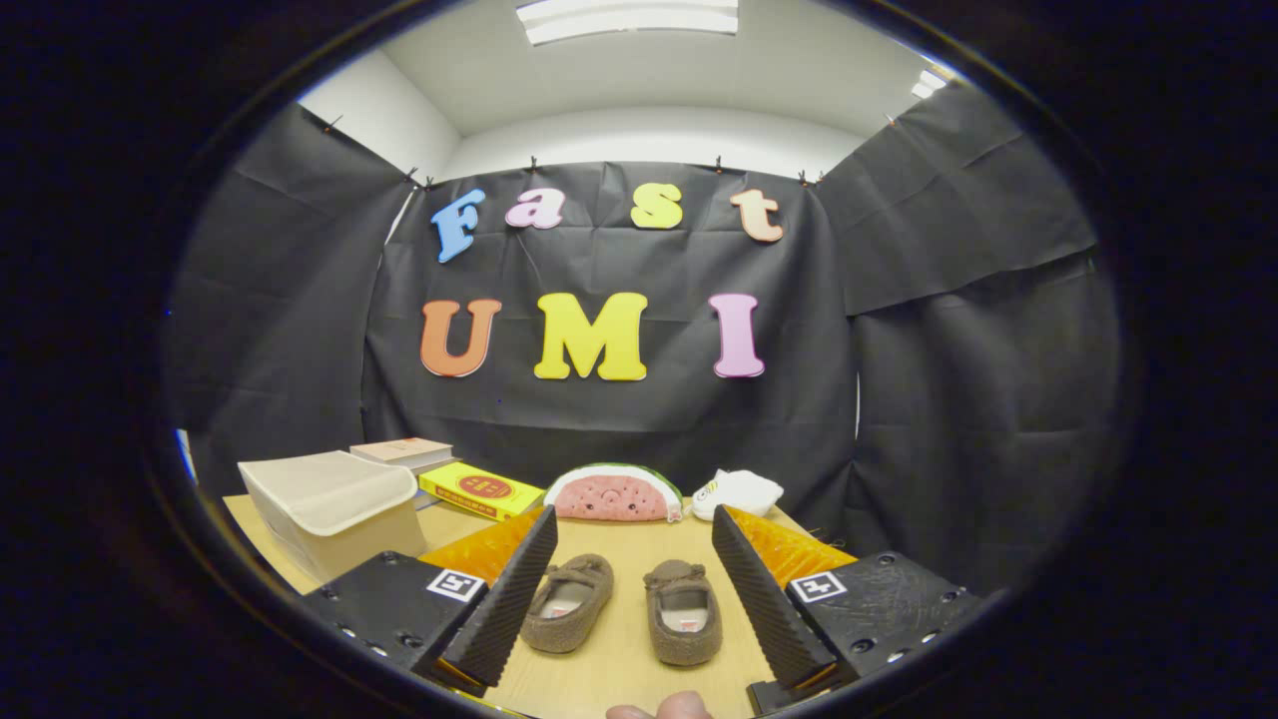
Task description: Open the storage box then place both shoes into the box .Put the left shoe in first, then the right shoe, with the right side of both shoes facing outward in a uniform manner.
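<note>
Two small brown fuzzy shoes lie side by side on the wooden table (624,549), toes pointing away from me. The left shoe (569,602) sits close to my left finger, the right shoe (684,611) nearer my right finger. My gripper (633,539) hovers over them, open wide, with nothing between its fingers. A beige fabric storage box (334,509) stands beyond my left finger, its lid shut down over the top.
Behind the box lie stacked books (404,452) and a yellow book (481,490). A watermelon-slice plush (614,494) and a white plush (737,492) rest at the table's back edge. A fingertip (664,709) shows just below the shoes.
</note>
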Demonstrator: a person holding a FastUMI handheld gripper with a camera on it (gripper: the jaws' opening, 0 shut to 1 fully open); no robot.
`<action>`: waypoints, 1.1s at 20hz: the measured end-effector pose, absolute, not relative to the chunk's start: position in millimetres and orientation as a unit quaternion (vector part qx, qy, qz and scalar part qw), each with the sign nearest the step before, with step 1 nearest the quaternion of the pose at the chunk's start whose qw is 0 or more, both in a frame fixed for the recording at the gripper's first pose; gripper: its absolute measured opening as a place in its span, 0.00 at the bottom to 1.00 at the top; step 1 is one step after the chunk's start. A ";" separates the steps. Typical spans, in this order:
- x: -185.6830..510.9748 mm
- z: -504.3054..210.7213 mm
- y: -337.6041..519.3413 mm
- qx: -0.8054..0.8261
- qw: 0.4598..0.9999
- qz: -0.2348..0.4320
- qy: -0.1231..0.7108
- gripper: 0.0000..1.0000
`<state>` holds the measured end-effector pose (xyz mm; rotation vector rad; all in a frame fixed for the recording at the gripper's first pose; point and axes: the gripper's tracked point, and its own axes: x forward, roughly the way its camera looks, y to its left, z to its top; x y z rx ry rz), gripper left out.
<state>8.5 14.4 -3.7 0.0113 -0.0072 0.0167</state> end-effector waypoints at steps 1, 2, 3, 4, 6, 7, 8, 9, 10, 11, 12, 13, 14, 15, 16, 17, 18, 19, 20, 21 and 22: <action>9.8 -3.9 16.7 0.005 1.000 0.010 -0.003 0.95; 11.0 -6.1 19.4 0.005 1.000 0.013 -0.002 0.95; 11.9 -7.0 21.5 0.005 1.000 0.015 0.000 0.95; 11.9 -8.4 22.2 0.005 1.000 0.017 0.002 0.95; 13.9 -11.4 23.7 0.008 1.000 0.018 0.006 0.95; 14.5 -11.6 23.8 0.009 1.000 0.019 0.007 0.95; 14.7 -11.4 24.9 0.011 1.000 0.019 0.008 0.95; 16.0 -10.9 27.0 0.013 1.000 0.021 0.008 0.95; 17.5 -11.7 32.5 0.017 0.999 0.028 0.008 0.95; 18.7 -11.6 39.2 0.021 0.999 0.038 0.010 0.95; 21.4 -13.3 45.4 0.024 0.999 0.046 0.013 0.95; 23.2 -14.2 51.1 0.024 0.998 0.053 0.014 0.95; 25.9 -15.7 57.0 0.023 0.998 0.060 0.015 0.95; 29.0 -16.1 66.5 0.023 0.997 0.069 0.016 0.95; 33.2 -17.1 78.6 0.025 0.996 0.080 0.018 0.95; 37.6 -18.1 93.4 0.029 0.995 0.095 0.023 0.96; 40.8 -22.1 110.1 0.035 0.992 0.115 0.027 0.96; 43.8 -24.4 126.9 0.044 0.990 0.131 0.032 0.96; 47.9 -28.3 142.8 0.056 0.987 0.147 0.038 0.96; 51.9 -31.9 159.2 0.067 0.984 0.162 0.043 0.96; 55.4 -37.7 177.6 0.079 0.980 0.176 0.050 0.96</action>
